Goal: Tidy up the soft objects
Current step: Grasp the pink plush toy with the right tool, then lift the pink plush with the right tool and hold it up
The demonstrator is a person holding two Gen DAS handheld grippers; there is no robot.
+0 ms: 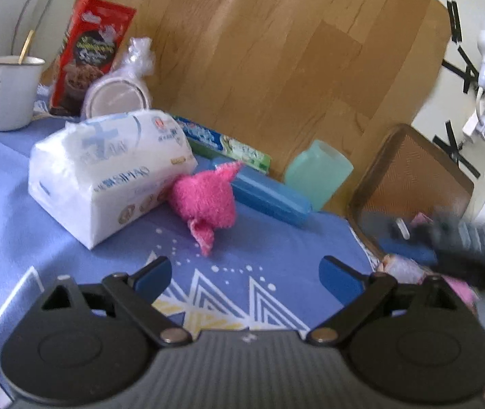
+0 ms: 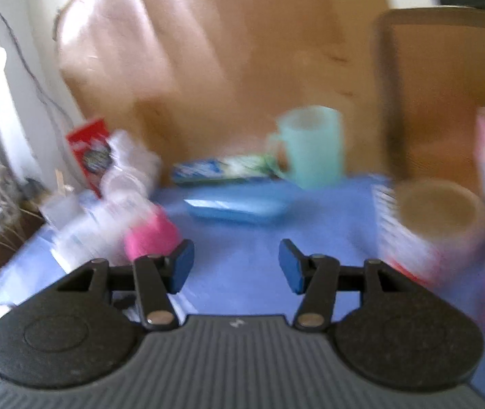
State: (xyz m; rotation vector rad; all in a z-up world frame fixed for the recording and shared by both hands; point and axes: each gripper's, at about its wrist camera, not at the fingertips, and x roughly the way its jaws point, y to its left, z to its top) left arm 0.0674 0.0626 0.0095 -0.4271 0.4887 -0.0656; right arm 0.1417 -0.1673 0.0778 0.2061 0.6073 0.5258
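Pink plush toy (image 1: pixel 205 201) on the blue tablecloth (image 1: pixel 10 184), touching the white tissue pack (image 1: pixel 106 167), left gripper (image 1: pixel 246 277) spread wide and empty before the pack, right gripper (image 2: pixel 236 266) parted, holding nothing

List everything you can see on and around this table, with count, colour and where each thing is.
tissue pack: one, white, left of centre on the tablecloth
pink cloth: one, pink, bunched against the tissue pack's right end
blue case: one, blue, lying behind the pink cloth
toothpaste box: one, blue and green, at the table's far edge
plastic cup: one, pale green, far edge, right of the toothpaste box
red box: one, red, standing at the far left
bagged plates: one bundle, whitish, in front of the red box
enamel mug: one, white, far left
tablecloth: one, blue
left gripper: one, black, blue pads, open
right gripper: one, black, blue pads, open
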